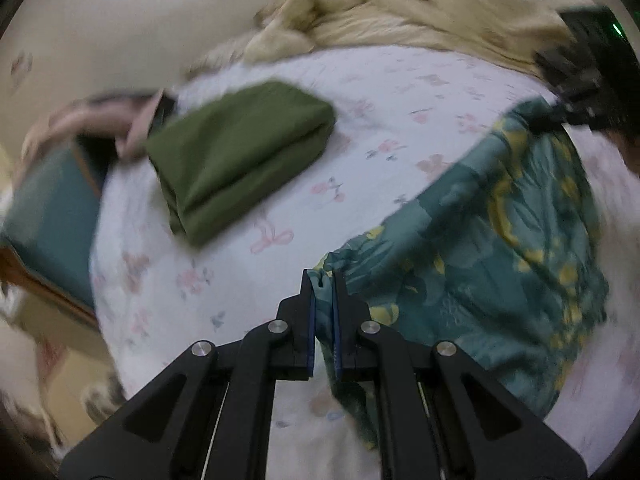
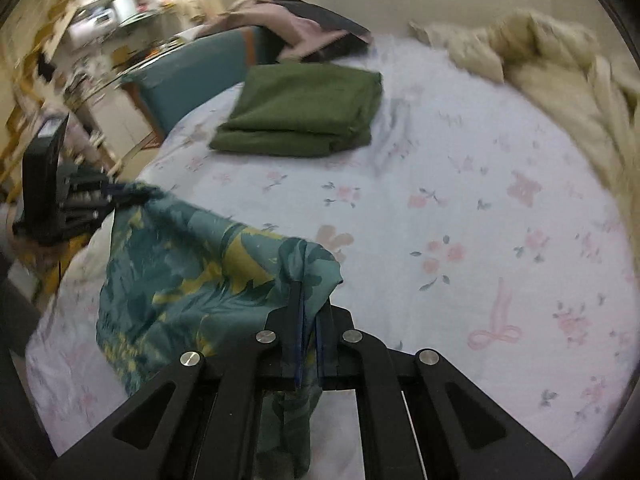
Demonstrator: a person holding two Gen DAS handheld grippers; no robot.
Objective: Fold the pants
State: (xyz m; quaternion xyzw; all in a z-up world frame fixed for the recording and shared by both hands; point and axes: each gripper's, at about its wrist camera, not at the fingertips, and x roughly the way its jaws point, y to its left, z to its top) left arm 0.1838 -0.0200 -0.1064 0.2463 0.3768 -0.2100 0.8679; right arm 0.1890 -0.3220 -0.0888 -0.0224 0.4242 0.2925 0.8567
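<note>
The teal pants with a yellow leaf print (image 1: 492, 240) hang stretched between my two grippers above the bed. My left gripper (image 1: 323, 280) is shut on one corner of the pants. My right gripper (image 2: 310, 292) is shut on the other corner of the pants (image 2: 192, 276), and cloth drapes down through its fingers. The right gripper also shows in the left wrist view (image 1: 560, 120) at the far right, and the left gripper shows in the right wrist view (image 2: 112, 196) at the far left. Both views are motion-blurred.
A folded olive-green garment (image 1: 240, 156) (image 2: 304, 112) lies on the white floral bedsheet (image 2: 460, 240). A crumpled cream blanket (image 1: 420, 12) (image 2: 560, 92) lies along the far side. Pink and dark clothes (image 2: 304, 24) and a teal headboard (image 2: 192, 76) sit at the bed's end.
</note>
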